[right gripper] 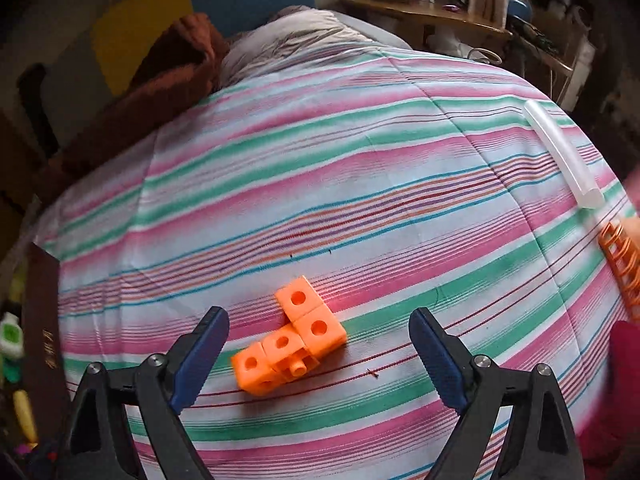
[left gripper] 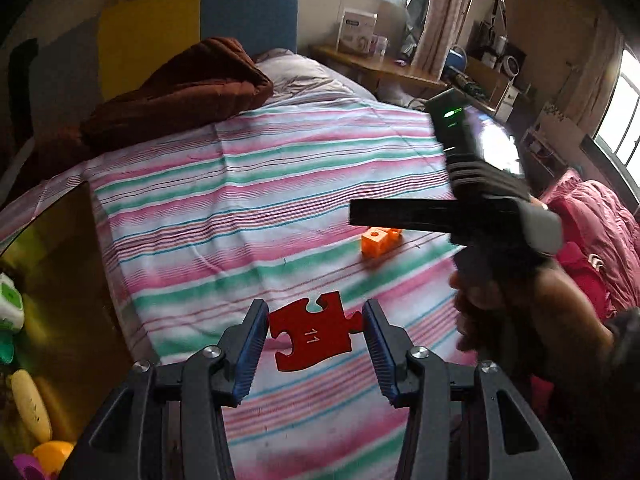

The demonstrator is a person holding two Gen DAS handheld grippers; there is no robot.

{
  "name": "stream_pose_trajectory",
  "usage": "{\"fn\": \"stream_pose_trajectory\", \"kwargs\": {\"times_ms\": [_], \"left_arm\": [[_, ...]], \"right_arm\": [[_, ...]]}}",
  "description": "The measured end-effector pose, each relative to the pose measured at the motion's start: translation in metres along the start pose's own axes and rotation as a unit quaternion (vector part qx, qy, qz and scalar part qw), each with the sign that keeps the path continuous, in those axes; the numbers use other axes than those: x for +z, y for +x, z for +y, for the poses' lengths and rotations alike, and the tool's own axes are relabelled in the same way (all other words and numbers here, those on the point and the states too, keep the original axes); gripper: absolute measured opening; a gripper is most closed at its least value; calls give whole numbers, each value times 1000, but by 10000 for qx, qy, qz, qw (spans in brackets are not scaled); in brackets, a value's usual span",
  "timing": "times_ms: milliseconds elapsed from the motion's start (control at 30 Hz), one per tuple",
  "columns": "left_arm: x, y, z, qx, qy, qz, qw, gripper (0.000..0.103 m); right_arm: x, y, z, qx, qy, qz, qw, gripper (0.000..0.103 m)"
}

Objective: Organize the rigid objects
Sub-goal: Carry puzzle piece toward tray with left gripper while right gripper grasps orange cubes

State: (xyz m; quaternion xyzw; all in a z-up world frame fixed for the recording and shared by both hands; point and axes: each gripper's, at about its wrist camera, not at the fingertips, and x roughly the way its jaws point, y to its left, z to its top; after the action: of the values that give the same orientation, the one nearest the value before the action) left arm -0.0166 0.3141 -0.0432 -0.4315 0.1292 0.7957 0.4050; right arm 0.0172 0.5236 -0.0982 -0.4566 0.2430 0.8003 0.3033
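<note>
1. While the left gripper (left gripper: 315, 330) hangs over the striped bed (left gripper: 240, 184), its fingers (left gripper: 253, 350) are clenched on a red puzzle piece (left gripper: 314, 336) marked "11", one blue pad against each side edge.
2. The piece is lifted clear of the bedcover and faces the camera flat.
3. The right gripper (right gripper: 319, 354) points down at the bed with its fingers (right gripper: 200, 360) released and spread wide; nothing is pressed between them.
4. Orange blocks (right gripper: 290, 340), several cubes joined in a bent cluster, lie on the cover between and just beyond those open fingers, touching neither pad.
5. In the left view the same blocks (left gripper: 376, 242) sit farther up the bed, partly under the right gripper's black body (left gripper: 460, 184), which a hand (left gripper: 500, 304) holds.
6. A clear tube (right gripper: 564, 156) lies near the bed's right edge, with an orange coil (right gripper: 622, 268) just below it.
7. At the bed's left edge stands a dark box (left gripper: 60, 280) with toys (left gripper: 28, 404) inside; which toys I cannot tell.
8. A brown blanket (left gripper: 184, 92) is heaped at the head of the bed.
</note>
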Motion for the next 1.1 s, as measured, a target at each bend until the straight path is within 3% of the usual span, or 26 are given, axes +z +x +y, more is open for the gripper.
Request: {"fn": "stream_pose_trajectory", "kwargs": {"times_ms": [133,200,333,533,767,1100], "left_arm": [[-8,-20,8,-25,-169,-124,9998,49],[-12,-34,12,61,-213,-252,9994,49],[-20,-59,22,308,-247,-524,9978,49],[-33,-96,48,871,-416,-866,9916,49],[-54,-125,80,1337,-745,-959,9836,49],[-84,-146,116,1662,-1172,-965,9743,49]], "right_arm": [[-6,13,6,-136,-324,225,9991,92],[-7,14,14,-375,-643,140,9971,61],[-11,10,20,-399,-925,99,9949,61],[-12,13,13,-283,-835,186,9959,62],[-14,15,27,-417,-1079,57,9933,62],[-19,13,33,-526,-1309,-118,9899,61]]}}
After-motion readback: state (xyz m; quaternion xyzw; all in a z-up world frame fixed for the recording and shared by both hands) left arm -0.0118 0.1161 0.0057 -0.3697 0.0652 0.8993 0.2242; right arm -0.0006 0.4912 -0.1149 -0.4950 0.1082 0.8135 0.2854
